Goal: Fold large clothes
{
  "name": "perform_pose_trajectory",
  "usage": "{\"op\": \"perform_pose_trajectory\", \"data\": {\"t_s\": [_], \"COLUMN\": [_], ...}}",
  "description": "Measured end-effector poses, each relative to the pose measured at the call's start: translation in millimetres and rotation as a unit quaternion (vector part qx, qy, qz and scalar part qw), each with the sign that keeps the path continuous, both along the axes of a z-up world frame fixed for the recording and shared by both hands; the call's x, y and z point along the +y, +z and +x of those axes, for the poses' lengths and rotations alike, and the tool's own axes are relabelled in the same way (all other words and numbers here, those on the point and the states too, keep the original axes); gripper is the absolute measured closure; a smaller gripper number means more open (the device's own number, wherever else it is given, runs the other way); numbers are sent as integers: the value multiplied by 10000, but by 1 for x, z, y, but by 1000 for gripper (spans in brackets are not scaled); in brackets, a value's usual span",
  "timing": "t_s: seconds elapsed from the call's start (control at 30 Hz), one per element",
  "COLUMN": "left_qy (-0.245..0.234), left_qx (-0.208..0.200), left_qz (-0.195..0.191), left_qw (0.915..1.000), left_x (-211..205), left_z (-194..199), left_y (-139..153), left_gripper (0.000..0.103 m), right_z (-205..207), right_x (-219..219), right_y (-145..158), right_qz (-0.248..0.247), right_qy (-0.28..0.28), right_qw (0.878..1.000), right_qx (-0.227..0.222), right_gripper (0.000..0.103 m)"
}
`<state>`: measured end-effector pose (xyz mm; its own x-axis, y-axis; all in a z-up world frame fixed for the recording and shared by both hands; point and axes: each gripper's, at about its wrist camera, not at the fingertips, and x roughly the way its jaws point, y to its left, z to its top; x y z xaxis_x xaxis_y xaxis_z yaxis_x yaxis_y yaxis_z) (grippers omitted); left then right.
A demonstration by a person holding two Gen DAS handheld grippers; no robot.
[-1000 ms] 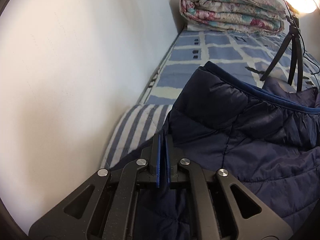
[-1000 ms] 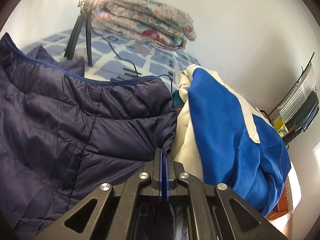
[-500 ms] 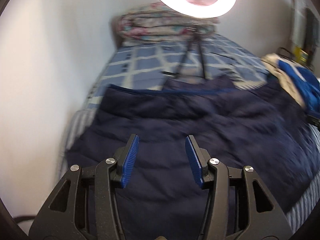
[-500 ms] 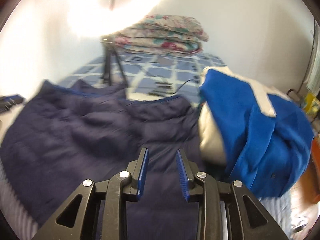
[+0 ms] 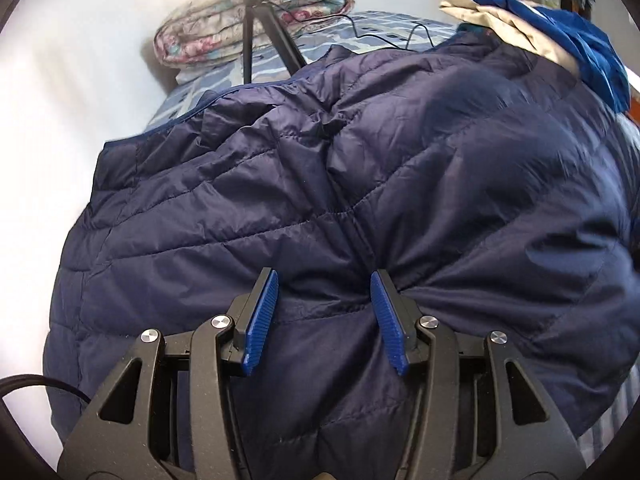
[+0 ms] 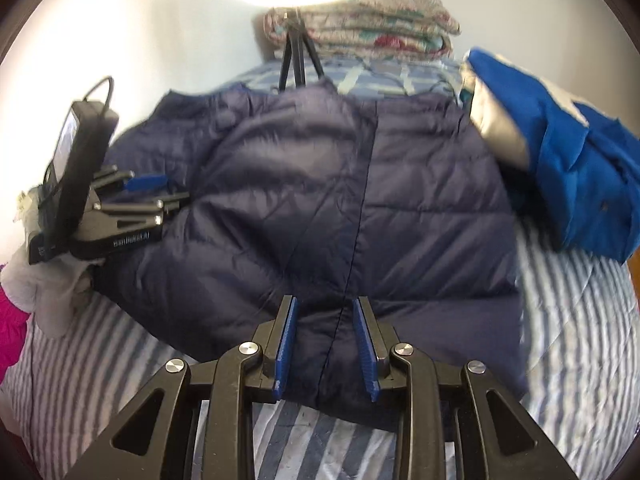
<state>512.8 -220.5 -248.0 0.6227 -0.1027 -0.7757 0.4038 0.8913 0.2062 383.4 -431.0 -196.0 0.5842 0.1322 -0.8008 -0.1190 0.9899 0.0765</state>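
Navy quilted jacket (image 6: 320, 208) spread flat on a striped bedspread (image 6: 580, 340), collar end toward the far folded floral quilt (image 6: 360, 20), hem toward the cameras. Long axis running away from the viewer, marked by a centre seam from hem to collar. Right gripper (image 6: 326, 344) poised over the near hem, blue pads spread partway either side of that seam, nothing pinched. Left gripper (image 5: 324, 320) hovering over the puffy middle of the jacket (image 5: 340, 200), jaws spread wider, empty, cloth beneath but not pressed. Same left gripper (image 6: 148, 192) seen from the right wrist view at the jacket's left edge, held in a grey-gloved hand (image 6: 52, 288). Blue and cream garment (image 6: 560, 152) heaped just beside the jacket's right edge. Tripod (image 6: 296, 60) standing beyond the collar. Probably next: a fold across the seam, left side nearest the left hand, hem nearest the right
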Motion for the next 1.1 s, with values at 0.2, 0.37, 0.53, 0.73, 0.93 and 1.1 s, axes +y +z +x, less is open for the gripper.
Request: {"op": "perform_pose_trajectory", "data": {"t_s": [0.2, 0.37, 0.53, 0.73, 0.93, 1.1], "left_qy": [242, 377, 149, 295, 425, 600], "left_qx": [-183, 13, -33, 320, 316, 144], "left_qz": [-370, -872, -969, -968, -977, -1249], "left_qw": [9989, 9955, 9952, 9944, 9938, 9902], "left_x": [31, 47, 25, 15, 25, 56], "left_z": [-20, -36, -60, -56, -66, -105], "left_y": [35, 45, 43, 18, 31, 77], "left_gripper": [52, 52, 52, 52, 52, 52], "right_z": [-31, -72, -80, -61, -34, -33], "right_x": [-24, -56, -86, -108, -103, -87], "right_y": [20, 26, 0, -34, -33, -3], "right_qz": [546, 893, 1884, 2987, 2973, 2428], "right_qy": [-457, -1267, -1814, -2584, -2632, -2315], "right_qw": [9972, 9872, 9652, 9187, 9178, 9419], "right_qx": [-221, -366, 34, 47, 71, -154], "right_gripper": [43, 30, 26, 25, 77, 90]}}
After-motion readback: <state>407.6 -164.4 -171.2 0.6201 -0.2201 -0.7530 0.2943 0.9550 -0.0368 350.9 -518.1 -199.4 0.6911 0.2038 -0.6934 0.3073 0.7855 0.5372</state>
